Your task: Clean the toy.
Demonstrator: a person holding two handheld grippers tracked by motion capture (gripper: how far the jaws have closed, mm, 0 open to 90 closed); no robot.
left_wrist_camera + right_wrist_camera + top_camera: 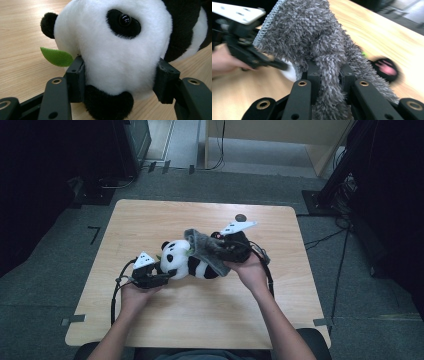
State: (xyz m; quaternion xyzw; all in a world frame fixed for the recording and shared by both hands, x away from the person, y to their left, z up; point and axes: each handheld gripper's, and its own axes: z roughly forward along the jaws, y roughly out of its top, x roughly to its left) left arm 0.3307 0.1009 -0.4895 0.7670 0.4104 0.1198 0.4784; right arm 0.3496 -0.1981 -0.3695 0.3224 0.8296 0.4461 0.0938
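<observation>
A plush panda (pixel 187 262) lies on its side in the middle of the wooden table (pixel 165 217). My left gripper (pixel 161 278) is shut on the panda's white head (pixel 117 55), one jaw on each side, with a green felt leaf (pixel 57 57) poking out beside the snout. My right gripper (pixel 227 249) is shut on a fuzzy grey cloth (pixel 312 40), which drapes over the panda's body (pixel 202 251). In the right gripper view the panda's black foot with pink pad (pixel 385 68) shows beyond the cloth, and the left gripper (pixel 244 53) is at the far left.
A small dark round spot (pixel 241 217) sits near the table's far edge. Black stands and cables (pixel 327 195) crowd the floor at right, and dark equipment (pixel 120 150) stands at the back left. Bare tabletop lies in front of the panda.
</observation>
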